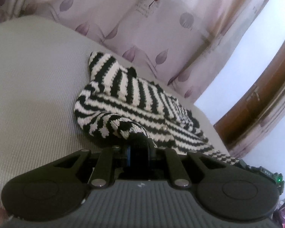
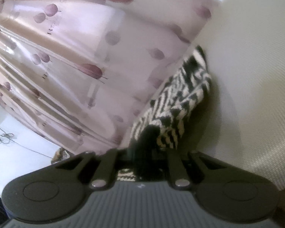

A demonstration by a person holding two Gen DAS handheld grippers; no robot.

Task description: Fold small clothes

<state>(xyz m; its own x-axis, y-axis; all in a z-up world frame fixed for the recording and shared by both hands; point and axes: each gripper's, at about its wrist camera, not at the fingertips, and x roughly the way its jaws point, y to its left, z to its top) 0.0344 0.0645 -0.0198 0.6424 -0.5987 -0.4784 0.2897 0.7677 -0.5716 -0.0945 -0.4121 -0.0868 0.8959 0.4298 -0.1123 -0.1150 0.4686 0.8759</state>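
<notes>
A: Item one, your left gripper (image 1: 137,142)?
B: Jaws closed on a rolled hem of the striped knit garment (image 1: 134,102), pinched right at the fingertips. From there the garment spreads away across the grey ribbed surface (image 1: 38,76) towards its far edge, where the leaf-print curtain (image 1: 142,28) hangs.

A: Item two, your right gripper (image 2: 148,138)?
B: Jaws closed on another edge of the same garment (image 2: 180,98); the black-and-white knit bunches around the tips and runs forward along the edge of the surface (image 2: 247,85), beside the curtain (image 2: 76,57). This view is blurred, so the fold lines are unclear.
</notes>
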